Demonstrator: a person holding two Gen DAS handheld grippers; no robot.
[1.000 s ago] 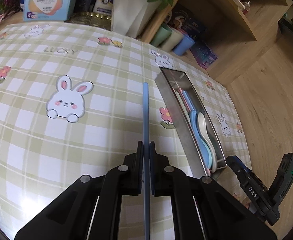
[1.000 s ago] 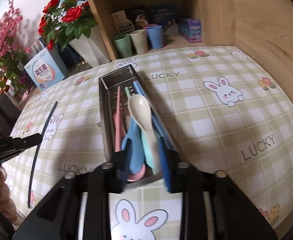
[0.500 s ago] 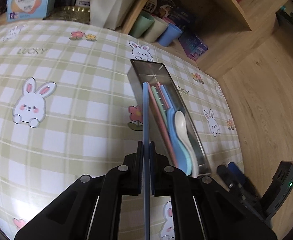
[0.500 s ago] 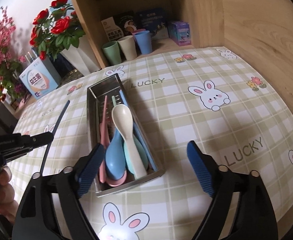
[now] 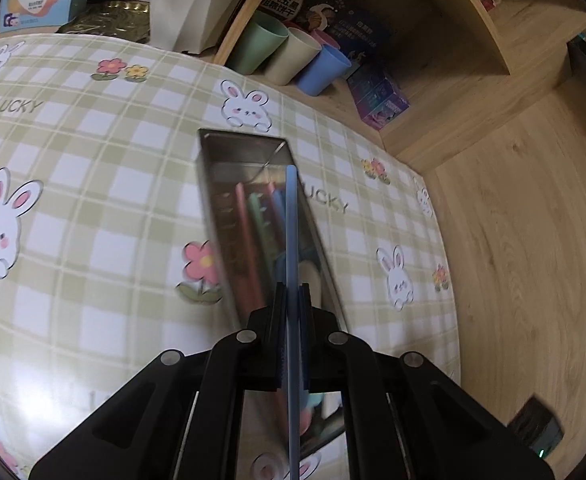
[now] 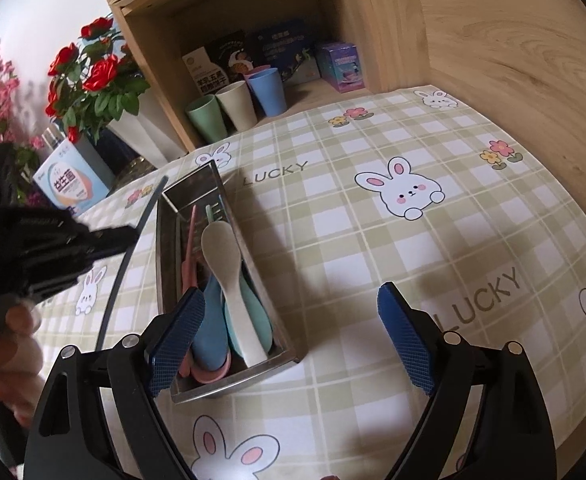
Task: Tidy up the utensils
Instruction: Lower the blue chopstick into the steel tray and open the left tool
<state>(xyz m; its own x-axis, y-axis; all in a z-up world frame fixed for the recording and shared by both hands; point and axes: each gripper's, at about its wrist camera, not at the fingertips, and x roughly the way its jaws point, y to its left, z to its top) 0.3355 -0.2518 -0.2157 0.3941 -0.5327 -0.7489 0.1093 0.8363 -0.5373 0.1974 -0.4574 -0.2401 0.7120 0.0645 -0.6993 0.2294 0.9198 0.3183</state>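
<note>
My left gripper (image 5: 291, 300) is shut on a thin blue chopstick (image 5: 291, 220). The stick points forward over the metal tray (image 5: 241, 136), which lies lengthwise on the checked tablecloth. The tray holds pink, green and blue sticks, blurred in this view. In the right wrist view the tray (image 6: 164, 256) holds a cream spoon (image 6: 229, 268) lying on top of blue and teal spoons (image 6: 209, 328). My right gripper (image 6: 289, 300) is open wide at the tray's near end with nothing between its fingers. The left gripper (image 6: 127, 236) and chopstick (image 6: 149, 208) hover at the tray's left wall.
Green, beige and blue cups (image 6: 237, 104) stand in the wooden shelf behind the tray, with boxes beside them. A white flower pot (image 6: 141, 136) and a blue box (image 6: 73, 184) sit at the back left. A person's hand (image 6: 9, 344) holds the left gripper.
My left gripper carried the blue chopstick rightward until it came over the tray. My right gripper opened wide and let go of the cream spoon, which now lies in the tray.
</note>
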